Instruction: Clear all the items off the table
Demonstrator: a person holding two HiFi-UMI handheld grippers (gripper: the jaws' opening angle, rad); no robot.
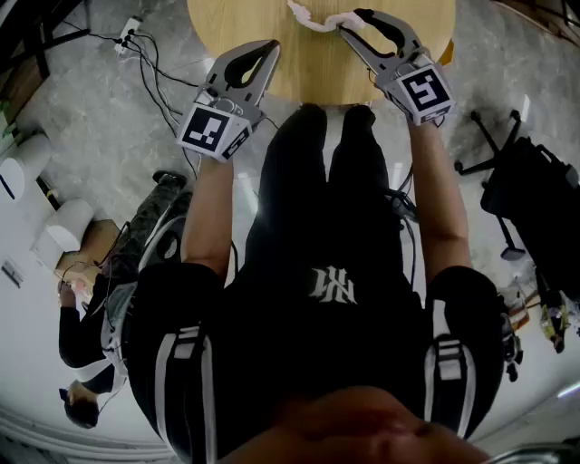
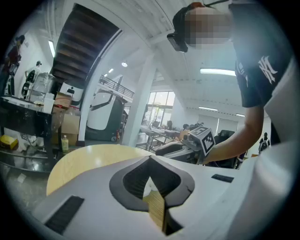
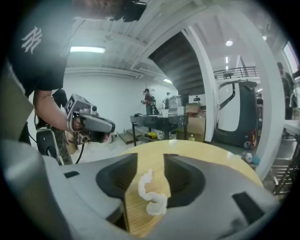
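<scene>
Head view, table (image 1: 299, 63): round, pale wood, at the top of the picture.
Head view, white crumpled scrap (image 1: 317, 20): lies on the table, at the tips of the right gripper.
Head view, right gripper (image 1: 353, 24): tips over the tabletop, jaws spread.
Head view, left gripper (image 1: 270, 45): tips at the table's near edge, apart from the scrap.
Left gripper view, jaws: tips pressed together, nothing pinched; bare tabletop beyond them.
Right gripper view, jaws: apart, the scrap lying on the wood between them, not squeezed.
Right gripper view, scrap: closer to the right-hand jaw; contact cannot be told.
</scene>
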